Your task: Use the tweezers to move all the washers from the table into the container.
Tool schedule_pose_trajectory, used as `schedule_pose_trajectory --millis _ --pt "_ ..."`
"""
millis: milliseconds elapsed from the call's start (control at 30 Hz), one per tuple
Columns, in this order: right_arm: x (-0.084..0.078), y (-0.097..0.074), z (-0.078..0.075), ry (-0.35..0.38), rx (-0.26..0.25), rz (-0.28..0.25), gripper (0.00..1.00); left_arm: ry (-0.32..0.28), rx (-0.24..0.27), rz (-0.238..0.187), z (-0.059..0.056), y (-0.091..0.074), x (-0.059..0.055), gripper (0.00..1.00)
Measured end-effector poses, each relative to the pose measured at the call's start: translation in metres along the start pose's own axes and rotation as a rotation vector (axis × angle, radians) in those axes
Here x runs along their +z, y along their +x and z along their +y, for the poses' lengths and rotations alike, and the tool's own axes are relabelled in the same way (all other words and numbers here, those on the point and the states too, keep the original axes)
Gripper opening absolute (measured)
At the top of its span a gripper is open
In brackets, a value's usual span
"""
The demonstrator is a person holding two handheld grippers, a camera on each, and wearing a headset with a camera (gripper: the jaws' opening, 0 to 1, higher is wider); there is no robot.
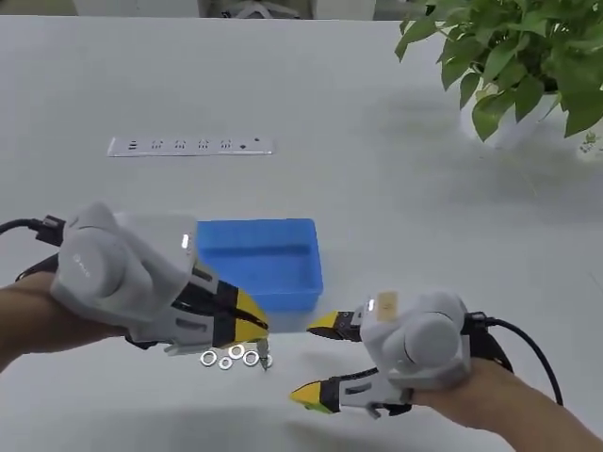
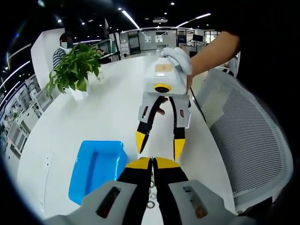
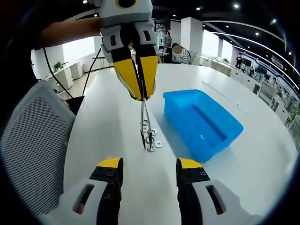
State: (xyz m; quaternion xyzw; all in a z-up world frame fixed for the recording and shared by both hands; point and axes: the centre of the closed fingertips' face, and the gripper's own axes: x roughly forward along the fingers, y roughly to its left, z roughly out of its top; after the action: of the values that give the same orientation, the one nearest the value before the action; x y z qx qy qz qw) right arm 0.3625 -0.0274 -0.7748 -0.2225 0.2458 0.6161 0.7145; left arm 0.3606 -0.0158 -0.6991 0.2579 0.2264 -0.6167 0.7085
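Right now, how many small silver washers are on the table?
4 small silver washers show clearly, clustered on the white table in front of the blue plastic container, at the tips of the thin metal tweezers in the left gripper. Others may be hidden.

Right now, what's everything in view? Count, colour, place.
washers: at least four, silver, clustered on the table on the near side of the container
container: one, blue, open-topped, mid-table
tweezers: one pair, metal, held in the left gripper, tips down at the washers
power strip: one, white, far left of the table
plant: one, green, in a white pot at the far right
table: one, white
mesh chair: one, grey, by the table edge
left gripper: grey, yellow-black jaws, shut on the tweezers
right gripper: same colours, open, holding nothing, right of the washers
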Motion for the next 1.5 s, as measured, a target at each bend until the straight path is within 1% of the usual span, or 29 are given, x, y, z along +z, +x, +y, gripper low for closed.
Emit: schedule_pose_trajectory --millis 167,400,600,800,967,1100,1167,1300,1500 --pt "0.005 0.006 0.001 -0.023 0.02 -0.002 0.42 -0.007 -0.002 -0.005 0.001 -0.001 -0.001 0.05" --pt "0.012 0.018 0.005 -0.072 0.069 -0.006 0.33 -0.017 -0.005 -0.004 0.002 -0.003 -0.003 0.05" --pt "0.019 0.025 0.006 -0.107 0.087 -0.005 0.28 -0.02 -0.009 -0.005 0.002 -0.003 -0.004 0.05" --pt "0.022 0.032 0.007 -0.132 0.109 0.007 0.22 -0.02 -0.013 -0.007 0.001 -0.001 -0.003 0.05" --pt "0.021 0.036 0.009 -0.149 0.128 0.034 0.16 -0.02 -0.014 -0.007 0.001 -0.001 -0.003 0.05" --pt "0.02 0.038 0.006 -0.172 0.113 0.057 0.12 -0.02 -0.011 -0.007 0.003 -0.001 -0.003 0.06" --pt "0.019 0.039 0.007 -0.174 0.117 0.063 0.12 -0.021 -0.011 -0.007 0.003 0.0 -0.003 0.06" --pt "0.018 0.039 0.007 -0.169 0.116 0.077 0.11 -0.021 -0.012 -0.009 0.002 0.0 -0.002 0.06" --pt "0.017 0.039 0.007 -0.146 0.114 0.081 0.09 -0.017 -0.008 -0.004 0.002 0.001 -0.003 0.06"
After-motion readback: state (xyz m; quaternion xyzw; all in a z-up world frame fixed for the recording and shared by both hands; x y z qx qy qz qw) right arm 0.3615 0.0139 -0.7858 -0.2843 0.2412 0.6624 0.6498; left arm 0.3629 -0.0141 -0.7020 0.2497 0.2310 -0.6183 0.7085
